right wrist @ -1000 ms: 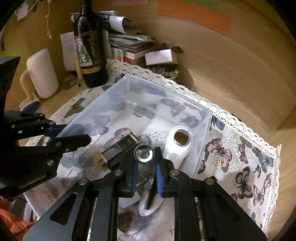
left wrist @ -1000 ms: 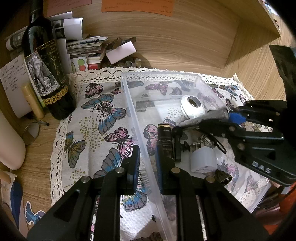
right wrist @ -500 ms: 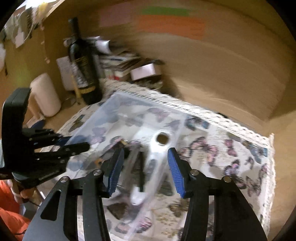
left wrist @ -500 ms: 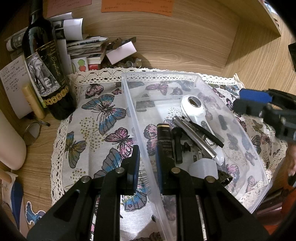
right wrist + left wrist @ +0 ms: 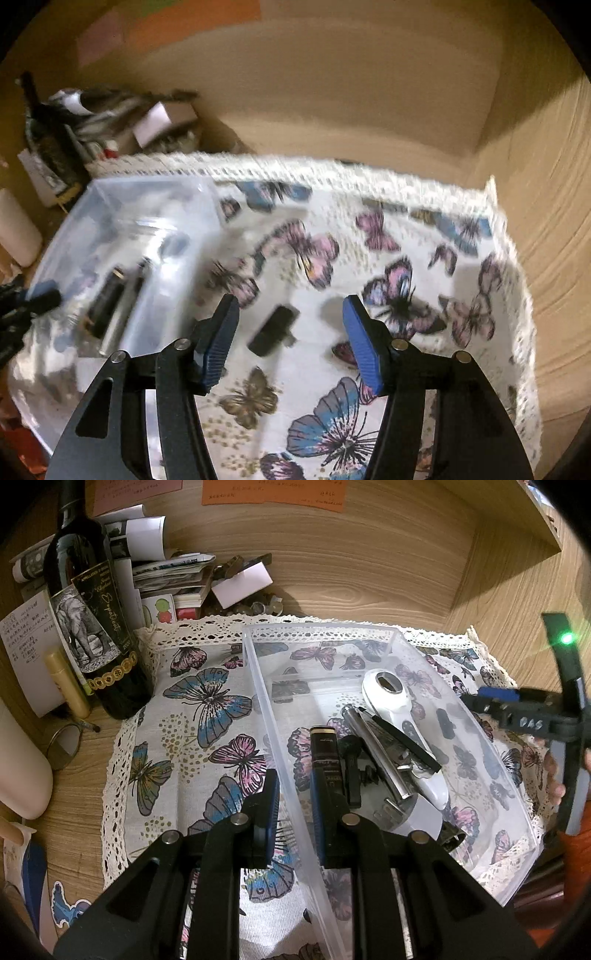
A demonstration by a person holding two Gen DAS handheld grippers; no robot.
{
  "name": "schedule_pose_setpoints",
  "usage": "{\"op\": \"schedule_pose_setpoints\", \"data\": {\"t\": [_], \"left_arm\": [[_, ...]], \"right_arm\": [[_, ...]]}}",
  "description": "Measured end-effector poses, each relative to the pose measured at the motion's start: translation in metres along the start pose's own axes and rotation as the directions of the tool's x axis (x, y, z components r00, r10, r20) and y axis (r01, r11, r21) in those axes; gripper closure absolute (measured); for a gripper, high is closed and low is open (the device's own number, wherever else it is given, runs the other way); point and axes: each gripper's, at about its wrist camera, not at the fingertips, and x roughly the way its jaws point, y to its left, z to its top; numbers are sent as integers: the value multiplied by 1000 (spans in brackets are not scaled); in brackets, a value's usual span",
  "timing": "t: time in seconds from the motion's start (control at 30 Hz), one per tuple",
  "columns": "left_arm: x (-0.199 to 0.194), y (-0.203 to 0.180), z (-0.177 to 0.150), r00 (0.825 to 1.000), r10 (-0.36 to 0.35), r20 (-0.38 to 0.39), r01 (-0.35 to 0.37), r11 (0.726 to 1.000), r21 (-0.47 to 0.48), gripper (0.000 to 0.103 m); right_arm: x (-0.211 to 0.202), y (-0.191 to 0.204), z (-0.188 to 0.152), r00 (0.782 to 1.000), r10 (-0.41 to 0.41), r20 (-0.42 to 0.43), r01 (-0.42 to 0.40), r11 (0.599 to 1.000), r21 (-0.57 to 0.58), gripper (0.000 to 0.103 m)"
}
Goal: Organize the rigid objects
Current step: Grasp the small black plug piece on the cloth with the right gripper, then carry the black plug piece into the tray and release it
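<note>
While the left gripper [image 5: 291, 805] stands clamped on the near wall of the clear plastic bin [image 5: 369, 633], its 2 blue pads press that wall from either side. Just beyond its right jaw, inside the bin, lie a black-and-gold tube [image 5: 325, 753], a metal pen [image 5: 373, 753] and a white handled tool [image 5: 402, 720]. Over the butterfly cloth [image 5: 424, 240] beside the bin, the right gripper [image 5: 291, 321] has just been opening; its jaws stand apart, gripping nothing. Between them, lower on the cloth, lies 1 small black object [image 5: 273, 330], blurred.
</note>
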Motion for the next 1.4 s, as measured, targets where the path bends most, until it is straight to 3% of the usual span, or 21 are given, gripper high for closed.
{"op": "schedule_pose_setpoints", "data": {"t": [0.23,0.43,0.5,0.7,0.9,1.13,1.4], "left_arm": [[1,0,0,1000,3,-4,-3,1000,1,86],[1,0,0,1000,3,-4,-3,1000,0,86],[1,0,0,1000,3,-5,-3,1000,0,86],[2,0,0,1000,2,-5,-2,1000,1,87],[2,0,0,1000,3,-5,-3,1000,0,87],[2,0,0,1000,4,-4,-4,1000,2,87],[2,0,0,1000,3,-5,-3,1000,1,87]], "right_arm": [[30,6,-12,995,45,-85,-44,999,13,49],[39,17,-17,997,5,-83,-7,1000,-27,68],[38,19,-17,997,2,-80,-5,999,-35,85],[26,22,-16,999,-11,-47,9,999,-45,85],[-15,28,-13,999,-2,46,5,998,-64,85],[-56,47,8,984,46,171,-27,993,-112,85],[-69,85,10,969,129,211,-84,974,-210,85]]}}
